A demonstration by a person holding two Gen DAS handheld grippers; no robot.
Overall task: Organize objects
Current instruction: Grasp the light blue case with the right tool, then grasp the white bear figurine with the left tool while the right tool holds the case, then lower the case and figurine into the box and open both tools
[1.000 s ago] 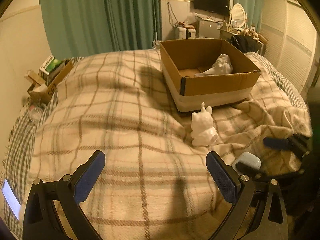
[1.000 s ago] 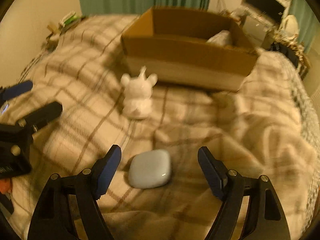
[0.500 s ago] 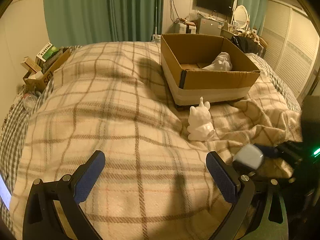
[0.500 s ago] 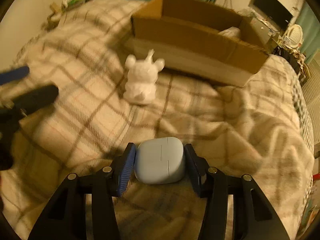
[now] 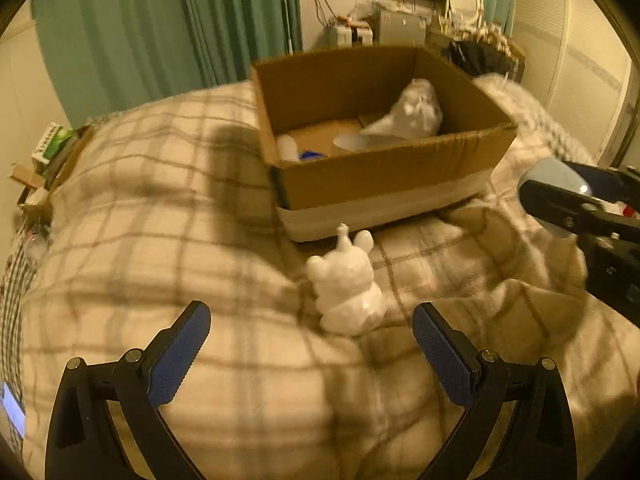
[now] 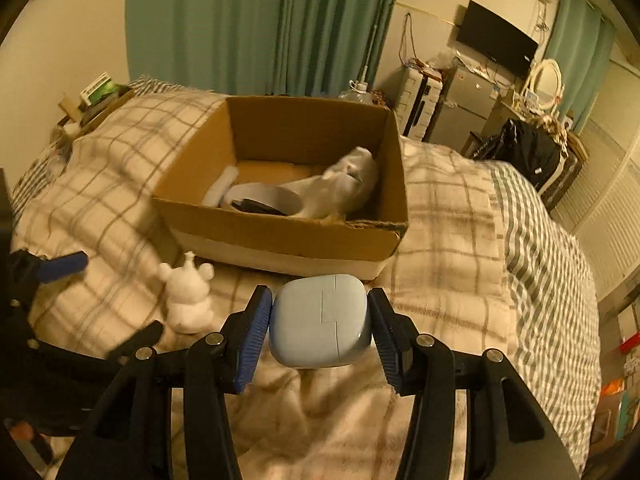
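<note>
A pale blue rounded case (image 6: 320,320) hangs above the plaid blanket, with my right gripper (image 6: 318,330) shut on it, both pads pressing its sides. In the left wrist view that case (image 5: 554,174) shows at the right edge, held in the air. A white animal figurine (image 5: 346,292) sits on the blanket just in front of my left gripper (image 5: 312,350), which stands open and bare. The same figurine (image 6: 188,294) lies left of the held case. Behind both stands an open cardboard box (image 5: 384,176) holding a white bag and other items.
The plaid blanket (image 5: 160,220) covers a bed with soft folds. A small carton of clutter (image 5: 48,156) sits at the bed's far left edge. Green curtains, a wall screen, a mirror and shelves line the back of the room. A bright phone screen (image 5: 12,408) glows at the lower left.
My right gripper closed on the blue case and lifted it off the blanket. My left gripper moved toward the white figurine, which now sits between its open fingers' line.
</note>
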